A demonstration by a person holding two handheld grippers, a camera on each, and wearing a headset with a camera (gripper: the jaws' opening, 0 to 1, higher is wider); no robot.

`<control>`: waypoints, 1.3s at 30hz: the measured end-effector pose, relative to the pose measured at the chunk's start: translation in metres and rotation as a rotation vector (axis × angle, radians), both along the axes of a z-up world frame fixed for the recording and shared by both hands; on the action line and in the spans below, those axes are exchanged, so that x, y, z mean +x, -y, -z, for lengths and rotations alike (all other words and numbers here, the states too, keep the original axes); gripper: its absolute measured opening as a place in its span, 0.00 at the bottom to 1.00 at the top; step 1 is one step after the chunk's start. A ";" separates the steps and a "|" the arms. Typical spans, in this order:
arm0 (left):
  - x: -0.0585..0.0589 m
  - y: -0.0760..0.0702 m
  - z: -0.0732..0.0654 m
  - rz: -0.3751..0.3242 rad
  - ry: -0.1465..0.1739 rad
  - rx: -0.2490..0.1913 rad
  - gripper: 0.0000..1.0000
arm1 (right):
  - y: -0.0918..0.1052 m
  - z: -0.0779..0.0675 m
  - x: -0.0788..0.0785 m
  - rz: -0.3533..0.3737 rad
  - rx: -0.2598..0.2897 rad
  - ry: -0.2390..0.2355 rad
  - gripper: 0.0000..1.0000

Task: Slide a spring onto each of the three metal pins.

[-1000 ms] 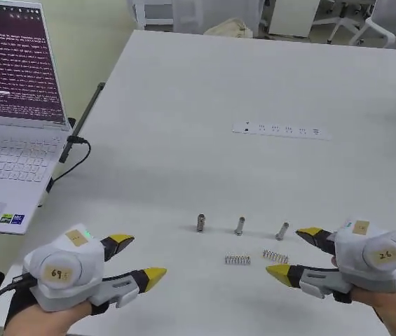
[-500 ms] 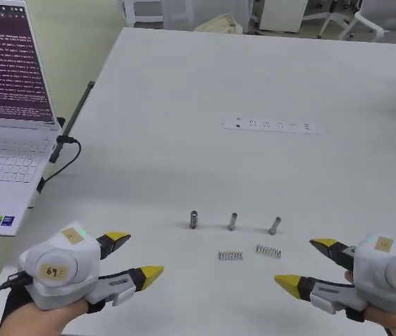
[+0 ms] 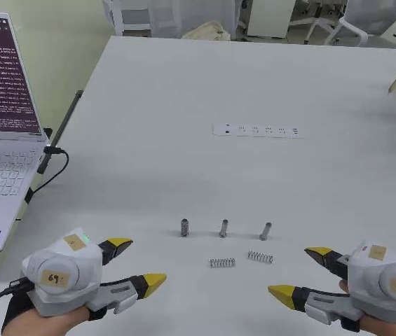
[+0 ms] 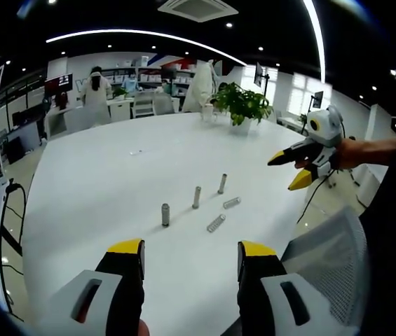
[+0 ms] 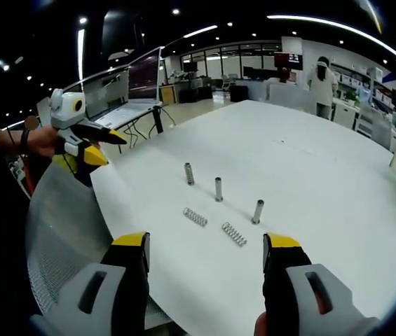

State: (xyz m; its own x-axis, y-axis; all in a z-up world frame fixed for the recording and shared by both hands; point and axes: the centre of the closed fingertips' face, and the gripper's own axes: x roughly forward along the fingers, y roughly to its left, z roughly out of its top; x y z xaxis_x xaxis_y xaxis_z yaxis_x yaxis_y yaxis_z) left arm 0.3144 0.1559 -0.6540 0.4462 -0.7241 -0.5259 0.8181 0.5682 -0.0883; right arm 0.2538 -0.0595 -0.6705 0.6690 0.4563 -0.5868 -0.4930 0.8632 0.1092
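The left claw (image 3: 137, 262) hovers wide open, empty. The left pin (image 3: 184, 227) seems already fitted. The middle pin (image 3: 223, 228) and right pin (image 3: 265, 231) stand bare, with the left spring (image 3: 221, 262) and right spring (image 3: 260, 257) lying just before them on the surface (image 3: 183, 140) for picking. The right claw (image 3: 300, 271) is equally open, empty.

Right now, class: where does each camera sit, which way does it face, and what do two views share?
Head view: on the head, facing down at the table; left gripper, right gripper, a hand under each.
Left gripper view: on the left gripper, facing along its jaws to the pins; right gripper and hand at right.
Right gripper view: on the right gripper, facing the pins from the other side; left gripper at left.
Shared: both gripper views show the three pins and two loose springs.
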 end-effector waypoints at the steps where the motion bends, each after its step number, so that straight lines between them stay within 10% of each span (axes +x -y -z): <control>1: -0.001 0.002 0.000 0.008 -0.002 0.000 0.48 | 0.001 0.000 0.000 0.001 -0.001 -0.001 0.64; 39: -0.006 0.067 0.011 0.198 -0.003 0.058 0.46 | -0.007 0.008 -0.020 -0.018 0.005 -0.044 0.65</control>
